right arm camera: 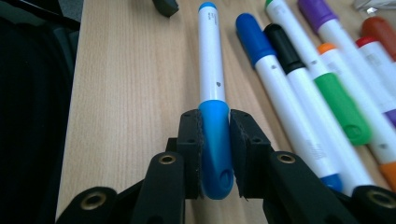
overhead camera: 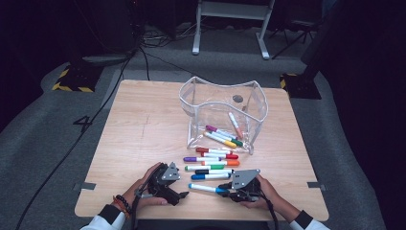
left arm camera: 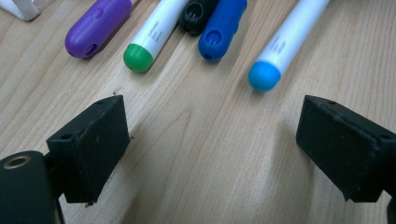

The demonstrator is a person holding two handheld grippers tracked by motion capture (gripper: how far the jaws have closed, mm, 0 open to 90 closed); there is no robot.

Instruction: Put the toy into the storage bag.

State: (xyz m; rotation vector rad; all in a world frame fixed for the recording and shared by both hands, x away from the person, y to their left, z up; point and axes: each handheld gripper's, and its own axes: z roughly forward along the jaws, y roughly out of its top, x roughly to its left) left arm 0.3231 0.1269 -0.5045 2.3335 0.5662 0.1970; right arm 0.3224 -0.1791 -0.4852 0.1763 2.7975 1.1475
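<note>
The right gripper [right arm camera: 215, 154] pinches the light-blue marker [right arm camera: 212, 84] by its cap, low and right of centre on the desk [overhead camera: 143, 124]. The marker's long axis runs straight out from the jaws, toward the left gripper [overhead camera: 184, 194], whose jaws are spread and empty. The clear pouch [overhead camera: 225, 115] lies up-frame.

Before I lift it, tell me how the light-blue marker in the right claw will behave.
The light-blue marker looks stiff: a straight plastic barrel. It is probably light for its size and should lift level, though the right claw grips only its cap end. Being round and smooth, it may slip between the pads or roll on the table if released.
</note>
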